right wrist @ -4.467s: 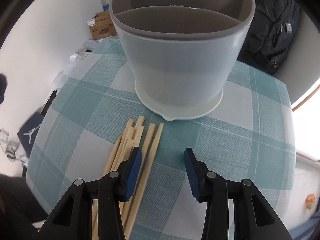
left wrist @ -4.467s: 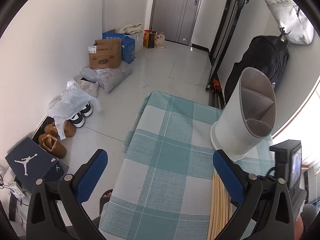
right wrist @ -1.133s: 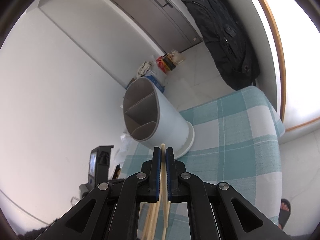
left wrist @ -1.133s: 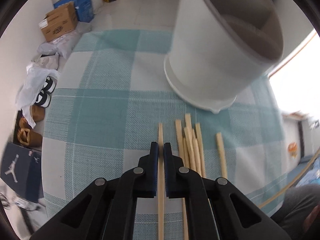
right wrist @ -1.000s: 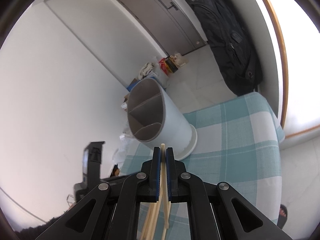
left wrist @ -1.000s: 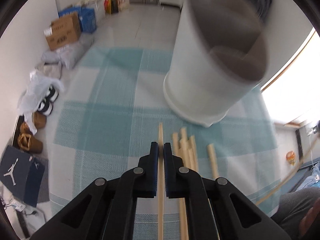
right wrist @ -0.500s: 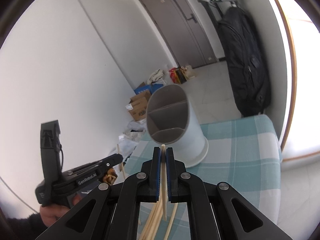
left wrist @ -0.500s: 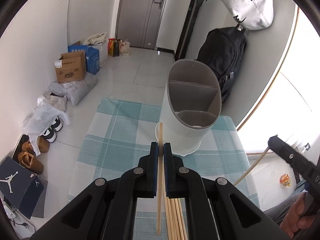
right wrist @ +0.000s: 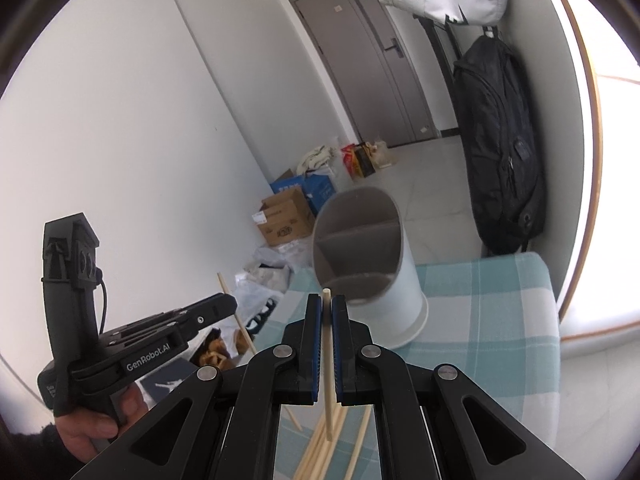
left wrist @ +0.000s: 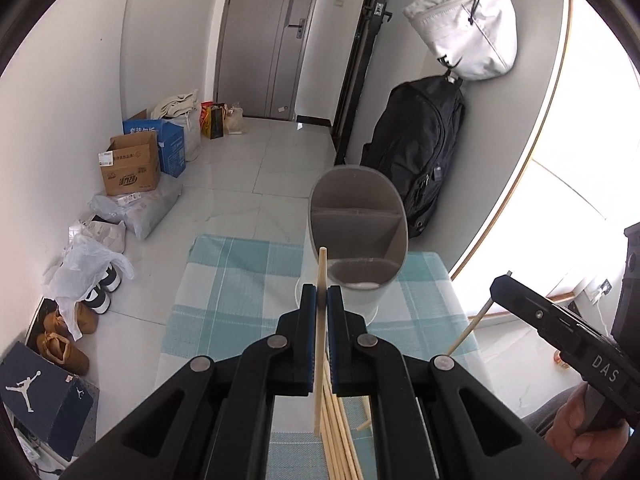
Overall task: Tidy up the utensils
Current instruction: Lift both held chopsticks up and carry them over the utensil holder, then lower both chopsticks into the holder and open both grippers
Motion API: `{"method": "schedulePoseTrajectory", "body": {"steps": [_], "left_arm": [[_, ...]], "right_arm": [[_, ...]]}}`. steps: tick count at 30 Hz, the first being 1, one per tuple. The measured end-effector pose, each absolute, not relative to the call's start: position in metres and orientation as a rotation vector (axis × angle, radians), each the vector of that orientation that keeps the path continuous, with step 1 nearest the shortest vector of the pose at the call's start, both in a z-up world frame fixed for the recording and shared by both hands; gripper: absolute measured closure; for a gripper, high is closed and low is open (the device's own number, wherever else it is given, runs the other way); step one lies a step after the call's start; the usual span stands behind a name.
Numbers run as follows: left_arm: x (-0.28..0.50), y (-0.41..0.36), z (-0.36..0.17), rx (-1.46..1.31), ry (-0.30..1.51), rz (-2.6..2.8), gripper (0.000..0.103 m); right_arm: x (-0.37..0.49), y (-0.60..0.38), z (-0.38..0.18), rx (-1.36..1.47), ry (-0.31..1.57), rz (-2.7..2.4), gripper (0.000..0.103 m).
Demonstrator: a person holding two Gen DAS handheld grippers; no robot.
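My left gripper (left wrist: pixel 321 294) is shut on a wooden chopstick (left wrist: pixel 320 344), held high above the table. My right gripper (right wrist: pixel 327 304) is shut on another wooden chopstick (right wrist: pixel 327 364), also lifted. A white utensil holder (left wrist: pixel 356 240) with grey divided compartments stands on the checked tablecloth (left wrist: pixel 224 280), ahead of and below both grippers; it also shows in the right wrist view (right wrist: pixel 368 264). Several loose chopsticks (left wrist: pixel 340 440) lie on the cloth below, also seen in the right wrist view (right wrist: pixel 320 452). Each gripper shows in the other's view.
A black backpack (left wrist: pixel 416 160) leans on the wall behind the table, with a white bag (left wrist: pixel 464 28) hanging above. Cardboard boxes (left wrist: pixel 128 164), plastic bags and shoes (left wrist: pixel 60 344) lie on the floor at the left. A grey door (left wrist: pixel 272 40) is at the back.
Both grippers have risen higher above the table with their chopsticks, so the holder looks smaller. The right gripper has come closer on the right of the left wrist view.
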State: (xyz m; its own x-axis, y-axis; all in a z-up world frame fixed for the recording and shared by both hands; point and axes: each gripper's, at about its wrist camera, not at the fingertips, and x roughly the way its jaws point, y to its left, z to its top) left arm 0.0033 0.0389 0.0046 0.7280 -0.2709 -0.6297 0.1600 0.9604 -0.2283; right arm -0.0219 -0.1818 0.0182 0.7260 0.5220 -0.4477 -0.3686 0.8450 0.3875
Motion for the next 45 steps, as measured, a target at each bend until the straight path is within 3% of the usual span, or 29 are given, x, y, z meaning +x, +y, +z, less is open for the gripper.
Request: {"method": "schedulePoseTrajectory", "body": {"steps": [23, 35, 45], "left_arm": [[0.071, 0.042, 0.116, -0.191, 0.657, -0.284, 0.102], [0.122, 0.04, 0.116, -0.224, 0.606, -0.268, 0.102], [0.149, 0.038, 0.091, -0.257, 0.598, -0.257, 0.102]], "right_arm": [[0.062, -0.181, 0.145, 0.208, 0.487, 0.55, 0.099], [0.118, -0.171, 0.148, 0.146, 0.431, 0.478, 0.099], [0.148, -0.162, 0.118, 0.111, 0.496, 0.465, 0.099]]}}
